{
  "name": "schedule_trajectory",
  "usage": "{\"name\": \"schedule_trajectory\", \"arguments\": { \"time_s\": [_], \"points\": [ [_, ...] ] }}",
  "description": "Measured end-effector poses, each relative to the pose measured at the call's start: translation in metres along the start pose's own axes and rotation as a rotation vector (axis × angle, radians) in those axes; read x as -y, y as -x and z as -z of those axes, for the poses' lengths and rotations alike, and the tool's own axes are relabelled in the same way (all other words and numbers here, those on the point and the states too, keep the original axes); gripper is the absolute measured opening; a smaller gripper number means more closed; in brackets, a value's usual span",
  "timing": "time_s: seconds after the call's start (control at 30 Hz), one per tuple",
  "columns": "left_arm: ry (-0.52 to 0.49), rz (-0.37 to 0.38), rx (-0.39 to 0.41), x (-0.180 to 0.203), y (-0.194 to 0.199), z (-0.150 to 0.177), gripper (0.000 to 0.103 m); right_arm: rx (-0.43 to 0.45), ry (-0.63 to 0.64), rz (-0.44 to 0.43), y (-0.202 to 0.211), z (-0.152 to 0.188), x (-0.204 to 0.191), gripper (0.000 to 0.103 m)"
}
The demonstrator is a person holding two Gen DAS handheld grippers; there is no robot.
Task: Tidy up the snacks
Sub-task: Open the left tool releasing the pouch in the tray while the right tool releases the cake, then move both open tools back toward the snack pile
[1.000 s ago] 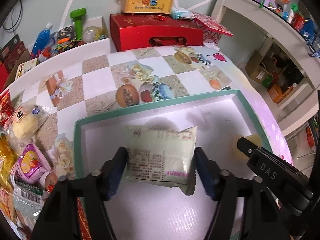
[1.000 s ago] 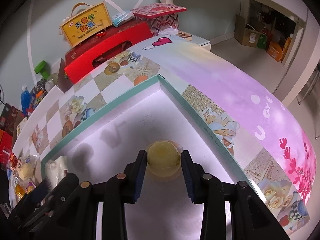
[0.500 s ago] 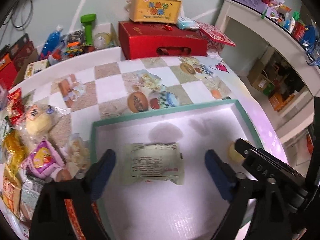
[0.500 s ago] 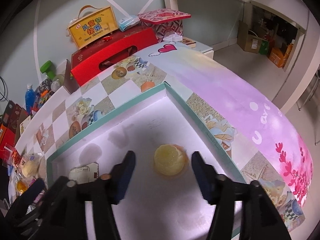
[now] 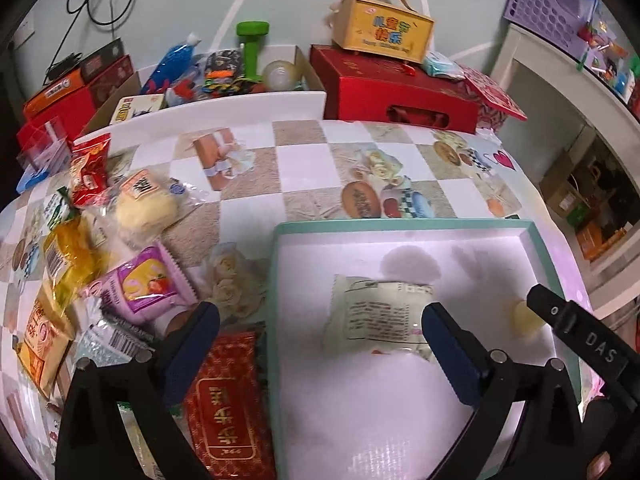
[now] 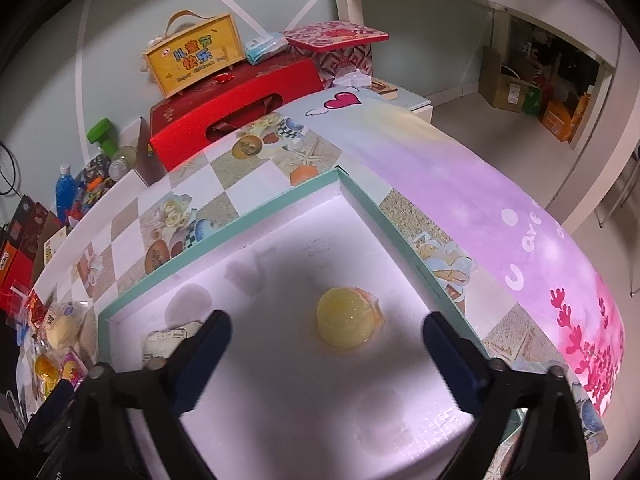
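A pale green snack packet [image 5: 376, 316] lies flat in the white box with a teal rim [image 5: 400, 224]. My left gripper [image 5: 318, 320] hovers over the box's left wall. Its jaws are opening, and their pads are clear of the packet. A yellow jelly cup [image 6: 346, 322] sits on the box floor near the right wall. Over it my right gripper [image 6: 326, 324] has its jaws opening wide, touching nothing. Left of the box lies a pile of loose snacks: a purple packet [image 5: 140, 284], a wrapped bun [image 5: 144, 210] and a red packet [image 5: 224, 412].
A red gift box [image 5: 400, 96] with a yellow handled box [image 5: 384, 28] on it stands at the table's back edge. Bottles and a green dumbbell [image 5: 252, 44] are behind the table. The tablecloth [image 6: 480, 208] falls away to the floor on the right.
Both grippers opened: the left let go of the green packet, the right let go of the jelly cup. The left gripper shifted left, toward the snack pile.
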State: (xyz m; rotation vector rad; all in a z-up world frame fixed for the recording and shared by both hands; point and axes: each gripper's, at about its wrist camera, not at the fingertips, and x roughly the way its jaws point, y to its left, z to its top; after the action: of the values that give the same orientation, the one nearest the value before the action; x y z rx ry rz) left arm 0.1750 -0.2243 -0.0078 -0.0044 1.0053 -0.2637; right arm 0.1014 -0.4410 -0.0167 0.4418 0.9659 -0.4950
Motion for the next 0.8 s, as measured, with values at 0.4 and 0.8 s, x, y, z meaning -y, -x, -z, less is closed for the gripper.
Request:
{"name": "schedule_trajectory", "arguments": {
  "time_s": [0.4,0.8],
  "points": [
    [0.002,-0.024,0.03,-0.014,0.01,0.008,0.101,0.02,0.01,-0.043,0.005,0.003,-0.005,0.103],
    [0.044,-0.054,0.016,-0.043,0.041,0.018,0.101,-0.005,0.046,-0.086,0.02,0.017,-0.024,0.103]
  ]
}}
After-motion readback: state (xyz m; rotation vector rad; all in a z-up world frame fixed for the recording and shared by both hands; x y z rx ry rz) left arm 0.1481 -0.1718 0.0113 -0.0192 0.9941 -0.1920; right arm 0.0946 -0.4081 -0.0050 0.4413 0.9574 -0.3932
